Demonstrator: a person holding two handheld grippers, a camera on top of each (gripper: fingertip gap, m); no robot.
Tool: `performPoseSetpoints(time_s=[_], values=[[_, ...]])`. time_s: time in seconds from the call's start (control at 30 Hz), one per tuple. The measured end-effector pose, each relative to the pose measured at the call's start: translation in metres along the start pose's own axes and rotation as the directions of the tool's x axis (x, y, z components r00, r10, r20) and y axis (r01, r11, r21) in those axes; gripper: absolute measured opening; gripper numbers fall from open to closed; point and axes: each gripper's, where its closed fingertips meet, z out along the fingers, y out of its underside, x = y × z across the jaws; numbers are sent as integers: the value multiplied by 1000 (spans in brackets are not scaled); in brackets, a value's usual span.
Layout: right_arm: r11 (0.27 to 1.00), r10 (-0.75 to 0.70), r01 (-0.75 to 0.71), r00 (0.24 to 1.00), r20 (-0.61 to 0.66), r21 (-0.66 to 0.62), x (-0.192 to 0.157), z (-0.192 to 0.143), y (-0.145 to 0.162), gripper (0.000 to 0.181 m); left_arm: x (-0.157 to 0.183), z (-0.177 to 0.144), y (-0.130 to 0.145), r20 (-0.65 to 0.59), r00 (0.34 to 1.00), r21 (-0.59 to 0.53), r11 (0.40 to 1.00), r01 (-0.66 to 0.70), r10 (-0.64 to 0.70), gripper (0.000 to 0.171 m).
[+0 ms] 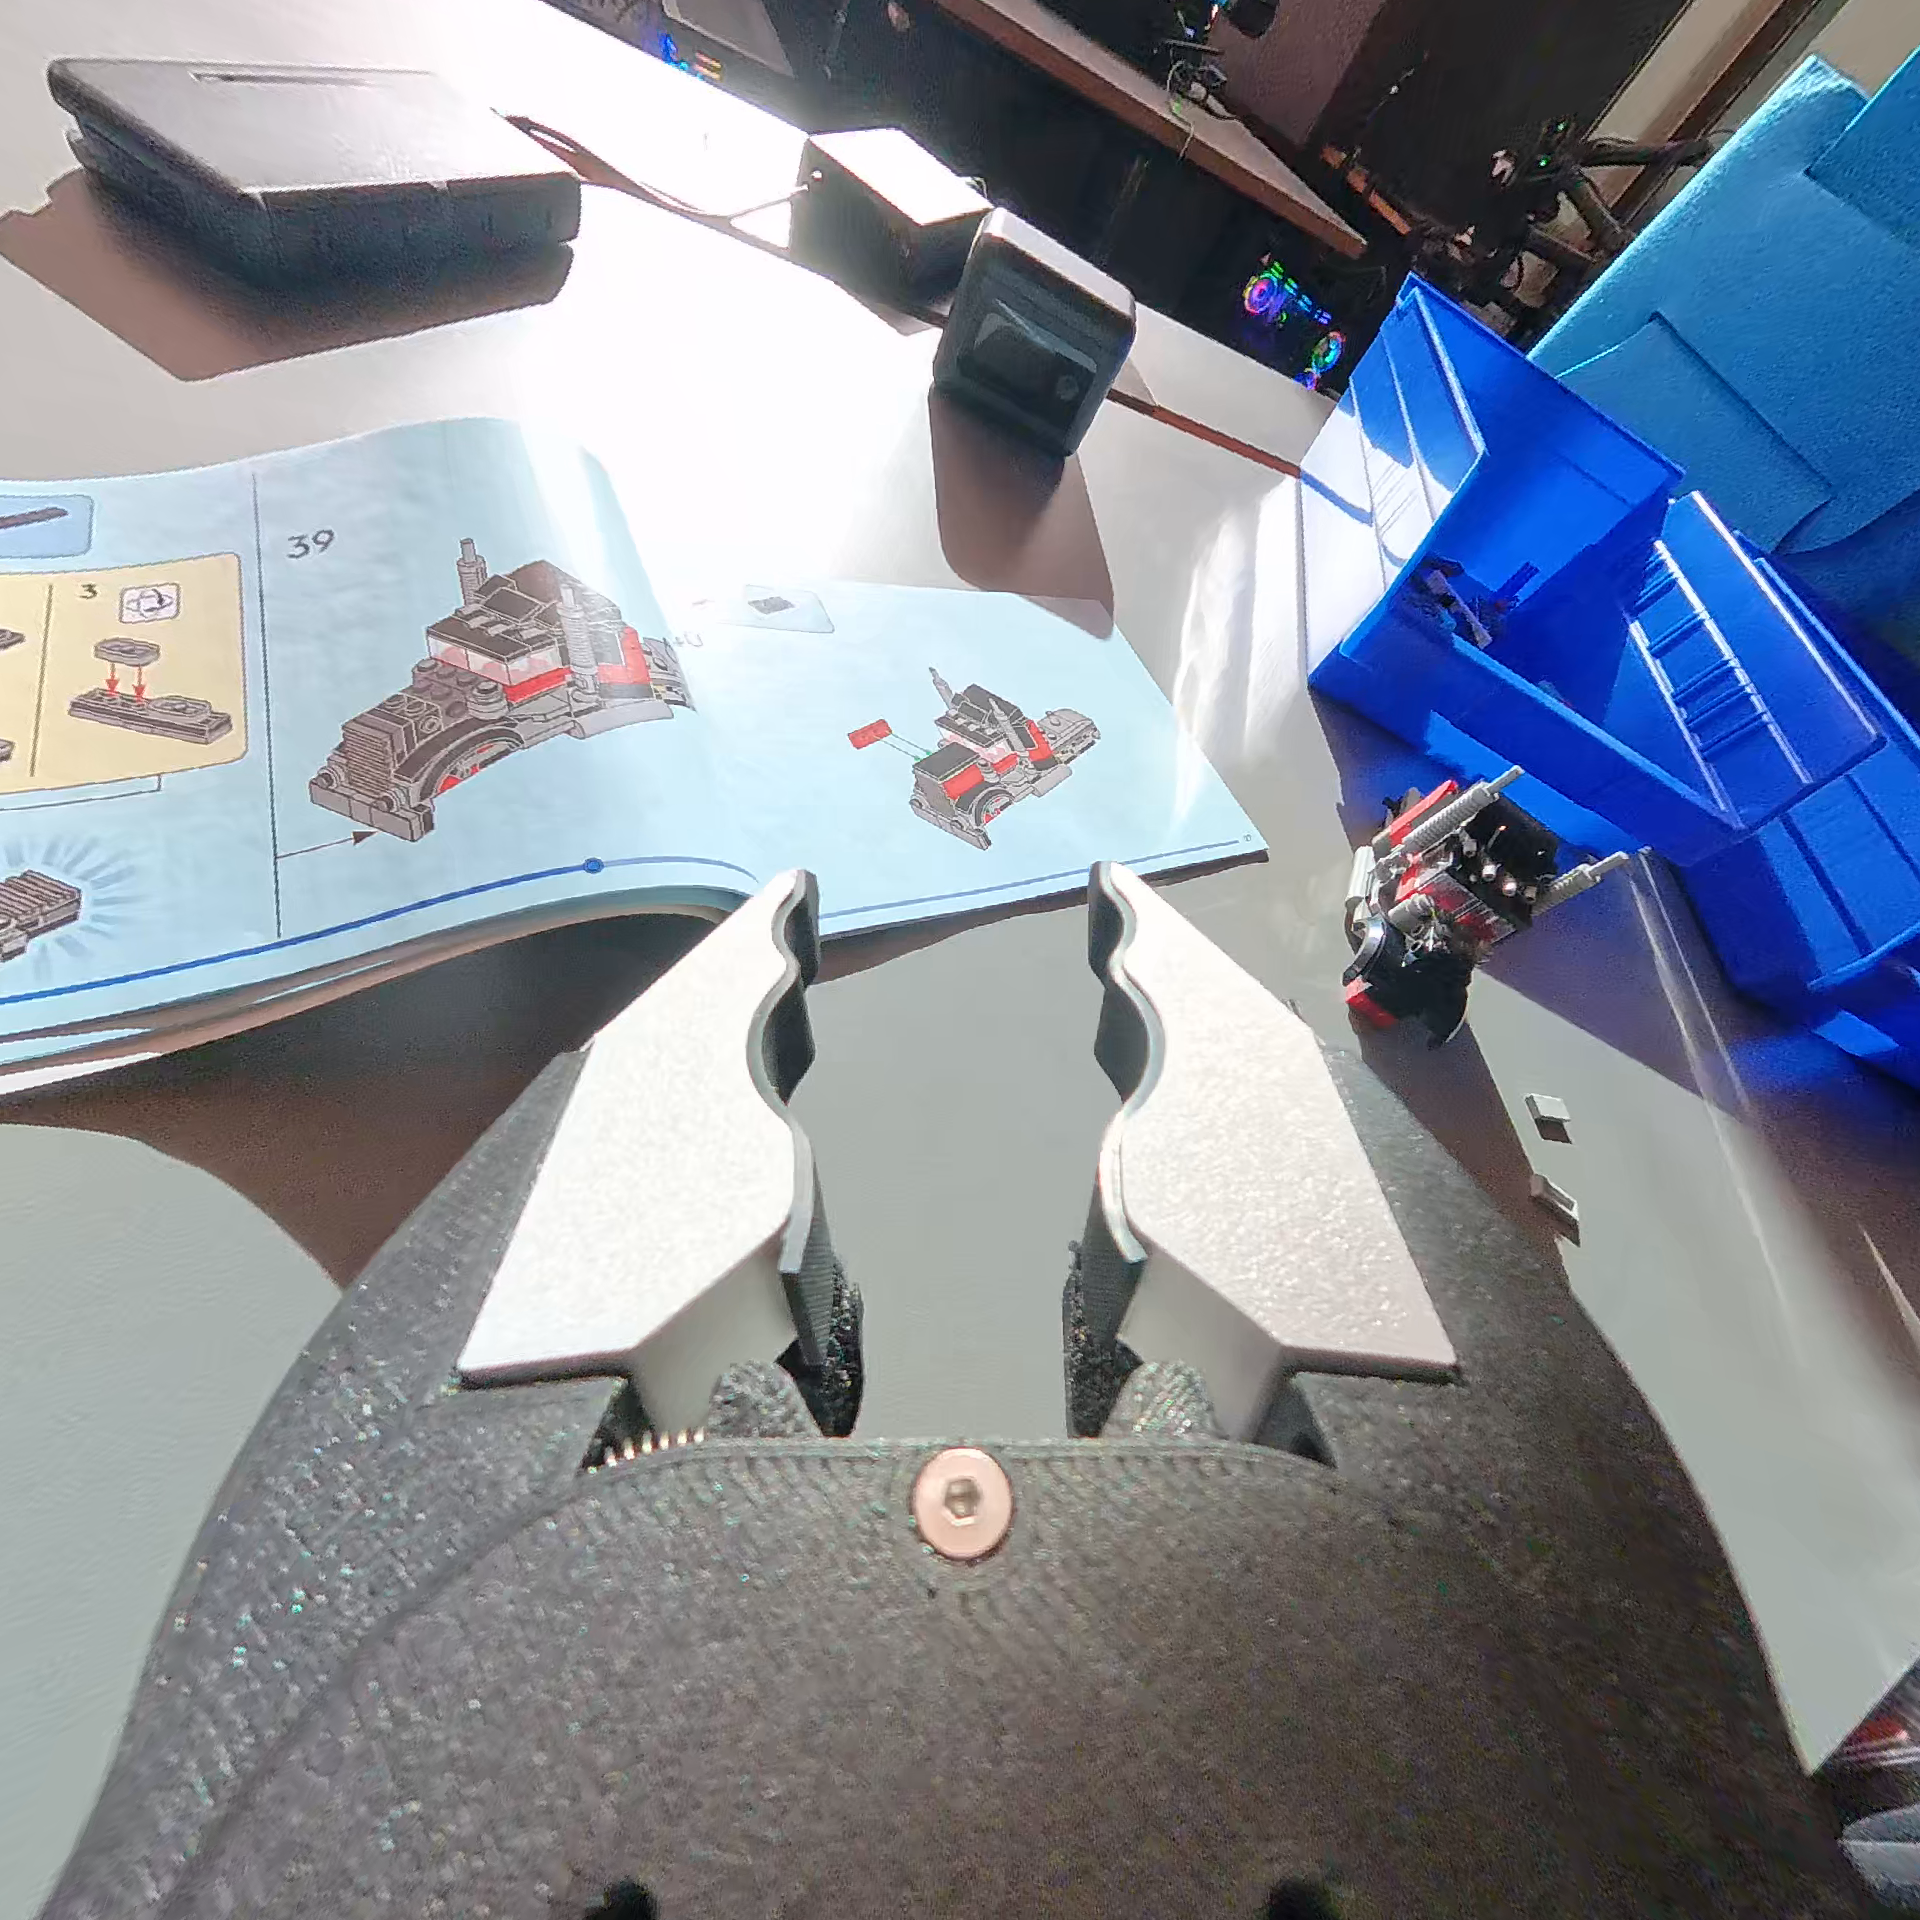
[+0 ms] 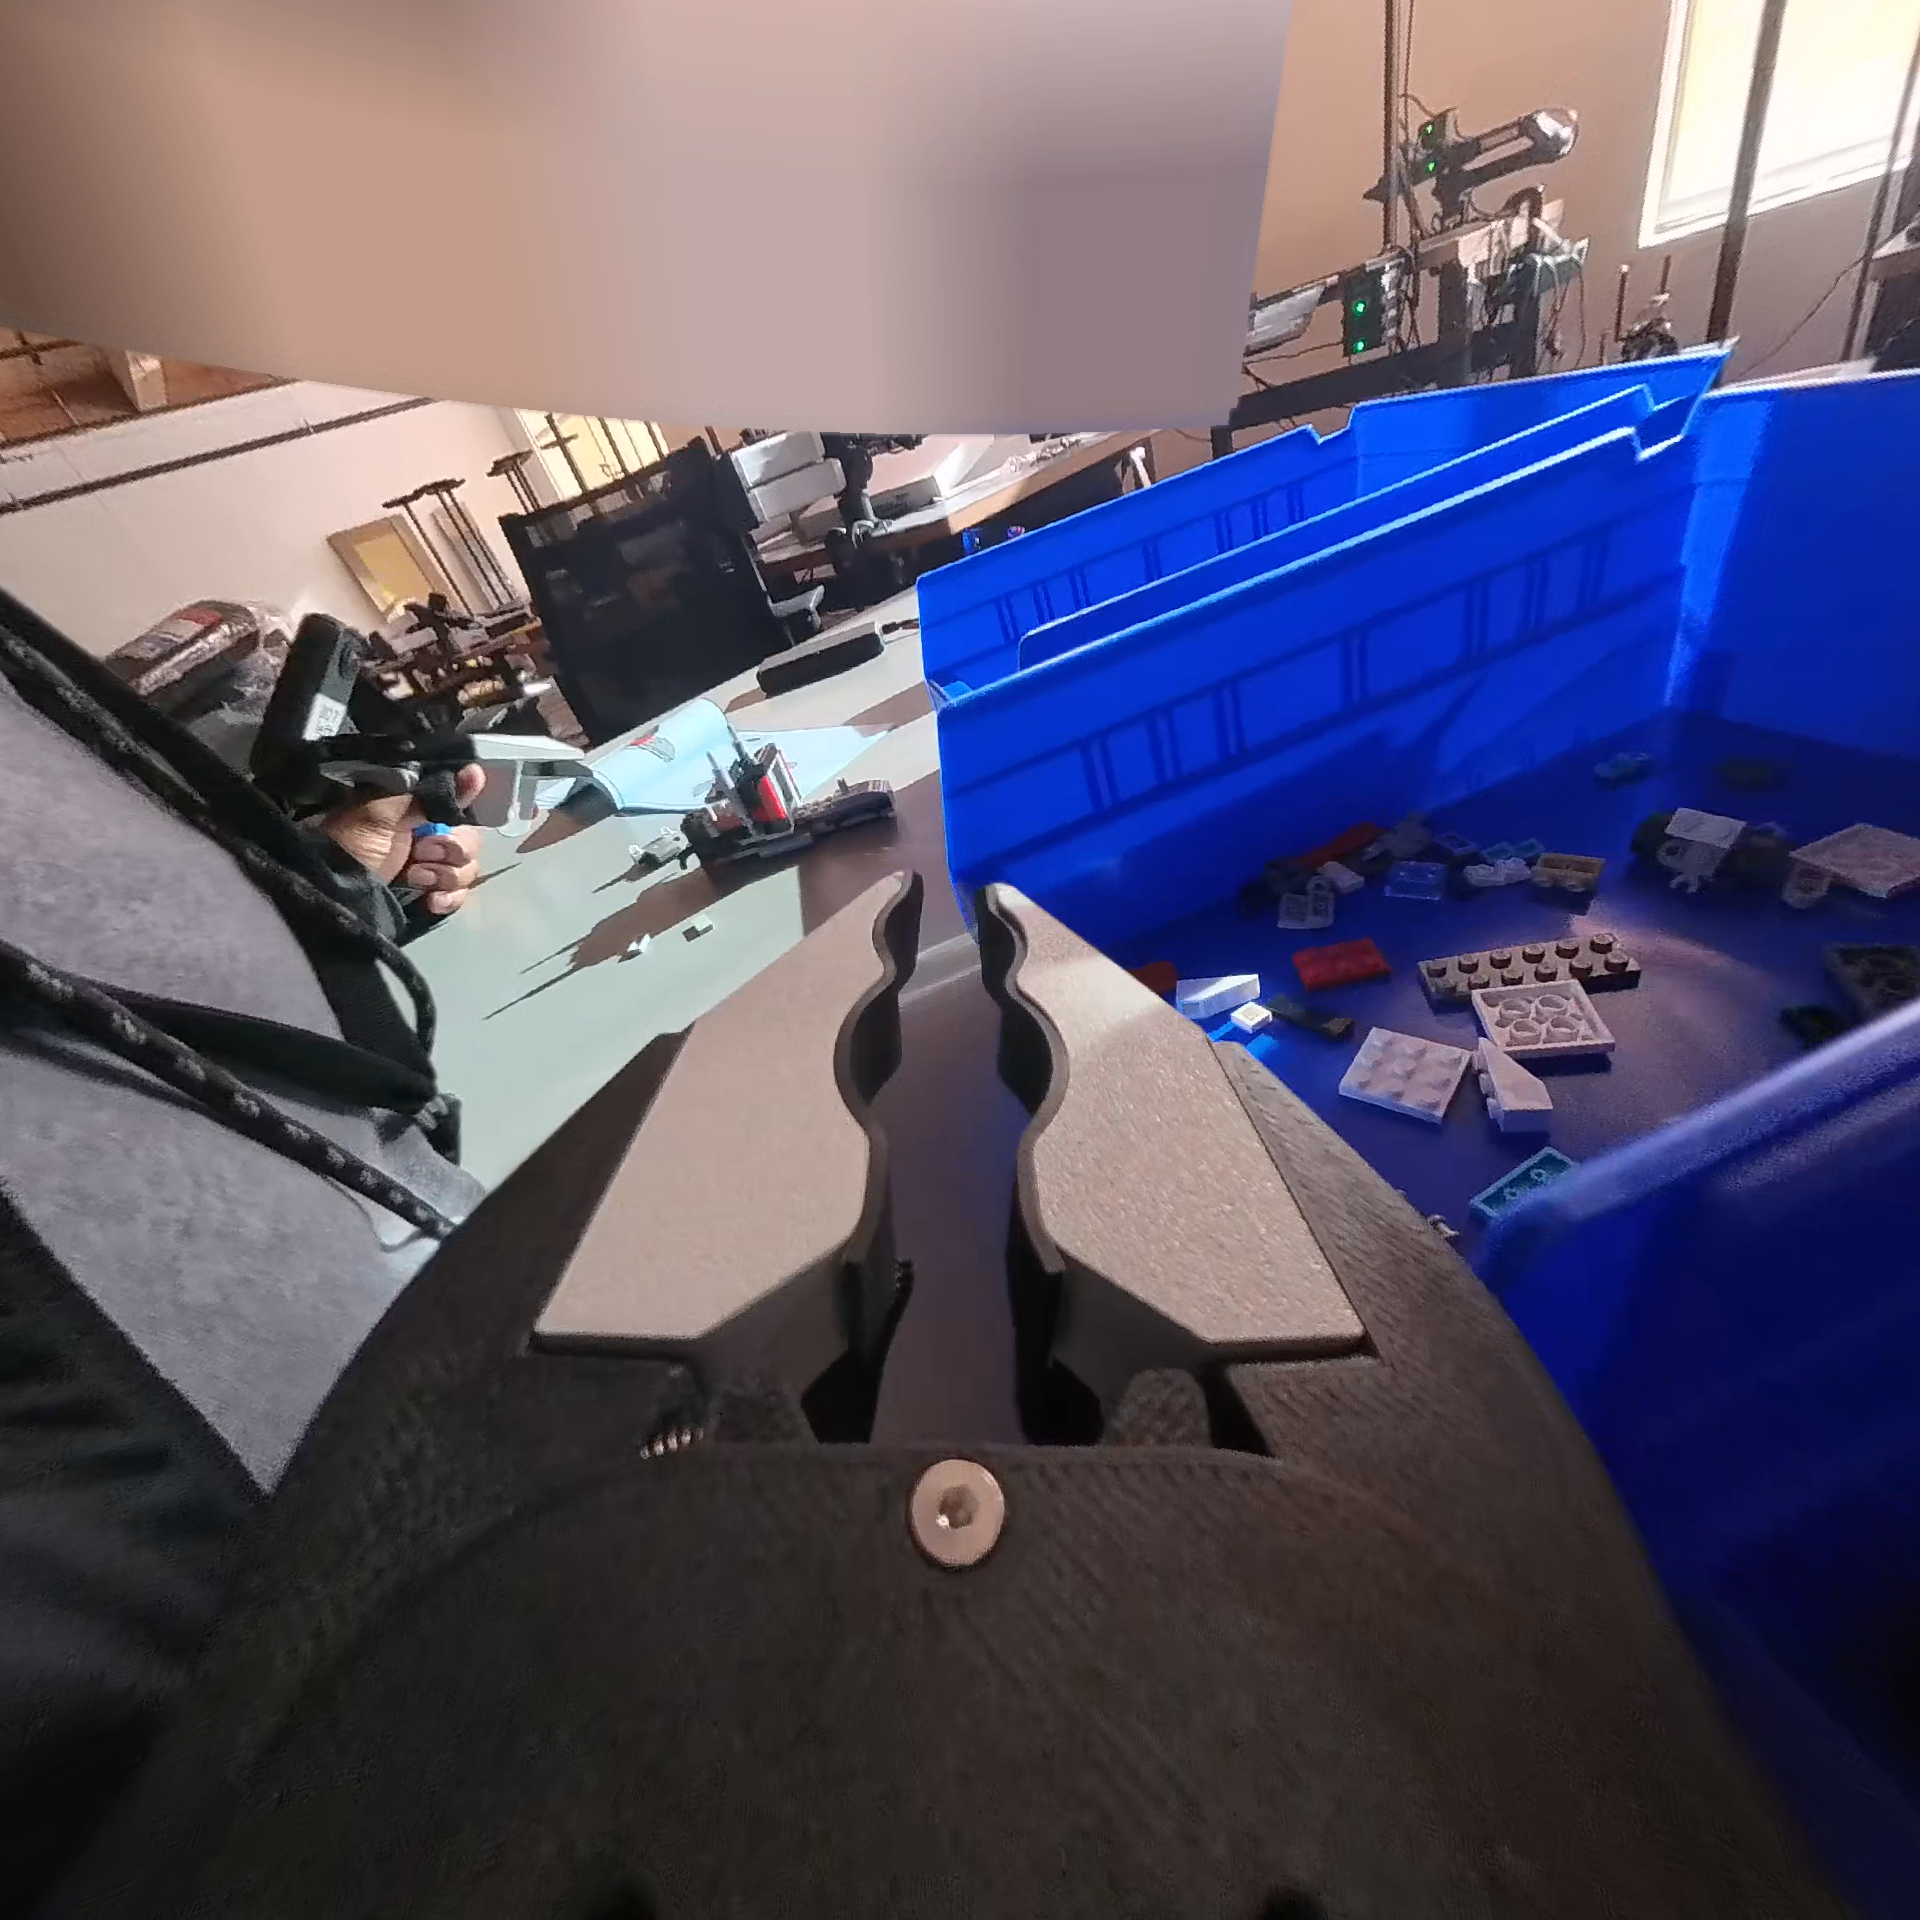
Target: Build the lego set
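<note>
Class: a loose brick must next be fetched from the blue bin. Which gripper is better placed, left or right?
Right. The right gripper is empty at the blue bin, loose bricks just beyond its fingertips. The left gripper points at the instruction booklet.

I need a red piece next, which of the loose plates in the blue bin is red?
The small red plate on the blue bin floor, left of the long brown plate; nearby plates are white or grey.

Right claw (image 2: 951,904) empty, jaws slightly parted, at the outer wall of the blue bin (image 2: 1195,727). Loose bricks (image 2: 1517,997) lay on the bin floor. Truck model (image 2: 774,816) stood on the surface (image 2: 582,966) beside the booklet (image 2: 675,764). Left claw (image 2: 551,769) hovered beyond, hand-held.
</note>
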Motion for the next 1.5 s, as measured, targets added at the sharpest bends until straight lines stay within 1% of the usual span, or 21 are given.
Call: performPoseSetpoints(time_s=[0.33,0.53,0.67,0.77,1.07,1.37,1.5], values=[[984,57,-52,998,-24,173,13,-29,-21,10,-8,-5,-7,17,998,55,997,61,-62,52],[976,121,-121,993,11,179,19,-30,-22,10,-11,-3,-6,61,996,56,997,59,-62,52],[958,125,-129,992,30,256,18,-42,-31,10,-13,-3,-5,89,994,56,997,60,-65,52],[947,142,-148,989,42,284,20,-47,-34,10,-15,-4,-6,97,992,66,995,74,-81,52],[950,153,-159,987,42,267,22,-45,-32,10,-17,-4,-6,116,990,70,995,71,-79,51],[971,130,-120,991,-35,207,26,-36,-24,3,-16,-5,-8,91,990,83,992,96,-104,51],[980,106,-95,993,-59,172,25,-30,-21,3,-13,-5,-7,93,993,76,995,68,-75,51]])
